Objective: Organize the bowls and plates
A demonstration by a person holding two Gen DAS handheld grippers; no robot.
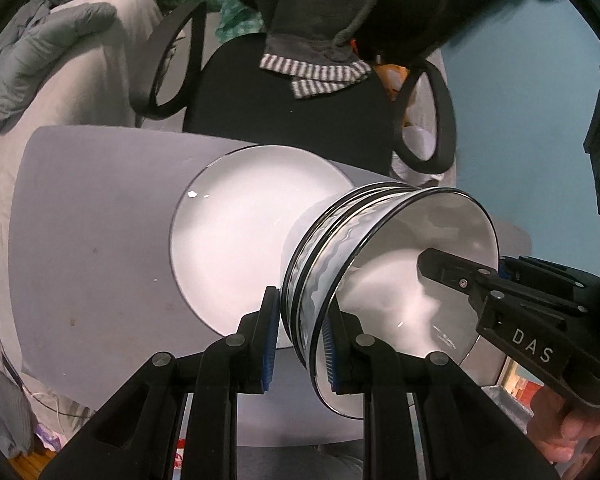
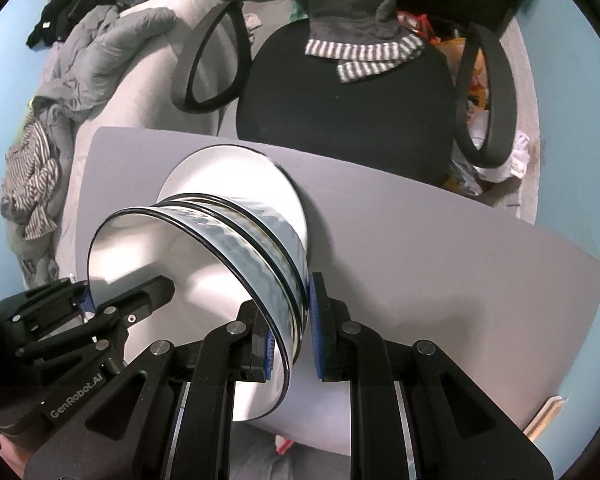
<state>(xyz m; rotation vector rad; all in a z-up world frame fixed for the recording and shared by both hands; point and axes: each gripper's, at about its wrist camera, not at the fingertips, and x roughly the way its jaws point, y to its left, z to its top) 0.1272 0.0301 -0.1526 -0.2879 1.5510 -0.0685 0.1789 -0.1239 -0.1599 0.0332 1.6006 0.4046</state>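
Blue-padded black fingers point(image 1: 269, 340) of the left gripper point(image 1: 300, 344) fill the bottom of the left wrist view, and they are seen clamped on the rim of a stack of bowls point(image 1: 324, 256), one pad outside the wall and the other inside it. Three nested bowls can be made out by their dark rims; the walls are white with a wavy blue-grey band. On the opposite side of the same stack the right gripper point(image 2: 290, 344) is clamped likewise, its inner pad hidden partly behind the rim and its outer pad point(image 2: 318, 332) pressed against the patterned wall. Each gripper is visible in the other's view, reaching into the top bowl from the far side, and part of a hand point(image 1: 572, 428) is seen at the lower right edge of the left wrist view. The stack is held between the two grippers above a grey table point(image 2: 440, 264) and appears tilted in both views. A white plate point(image 1: 236, 224) with a thin dark edge lies flat on the table, directly behind and beneath the stack. Beyond the table stands a black office chair point(image 2: 340, 120) with looped armrests, and a grey garment with a striped hem point(image 2: 364, 56) is draped over its back. A bed with crumpled grey bedding point(image 2: 112, 52) is seen to the left.
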